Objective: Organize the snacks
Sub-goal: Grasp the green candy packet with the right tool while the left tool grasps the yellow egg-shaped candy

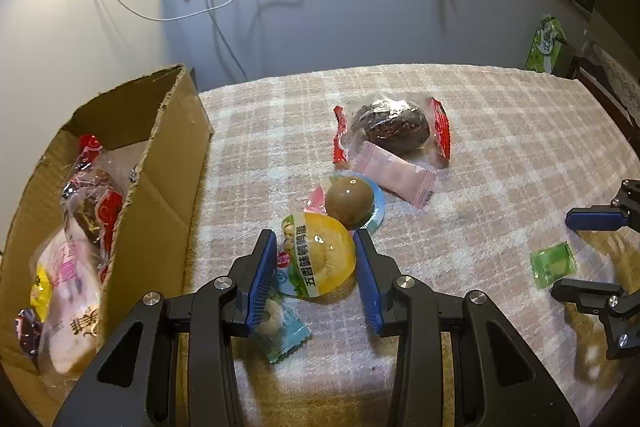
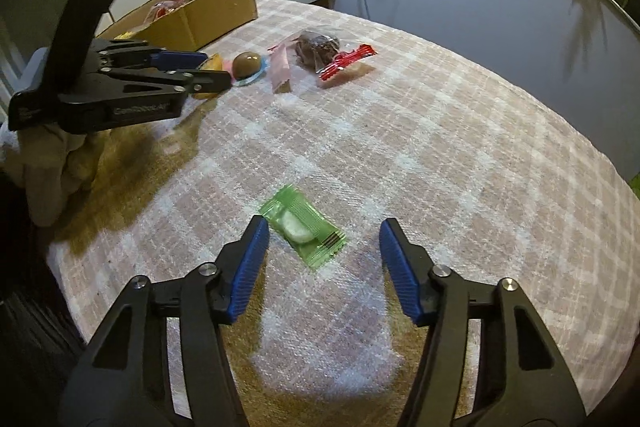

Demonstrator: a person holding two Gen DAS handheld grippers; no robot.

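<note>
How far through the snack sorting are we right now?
Partly done. Several packets already lie in the cardboard box. In hand: the left tongs are shut on the yellow egg snack; the right tongs straddle the green candy, still open. Left on the cloth: brown egg, pink packet, chocolate cake, blue-wrapped ring candy.

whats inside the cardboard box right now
The cardboard box holds wrapped snacks: a red-ended clear pack with a dark pastry, a pink-and-white packet and a yellow wrapper. Anything beneath them, and the box floor, is covered.
</note>
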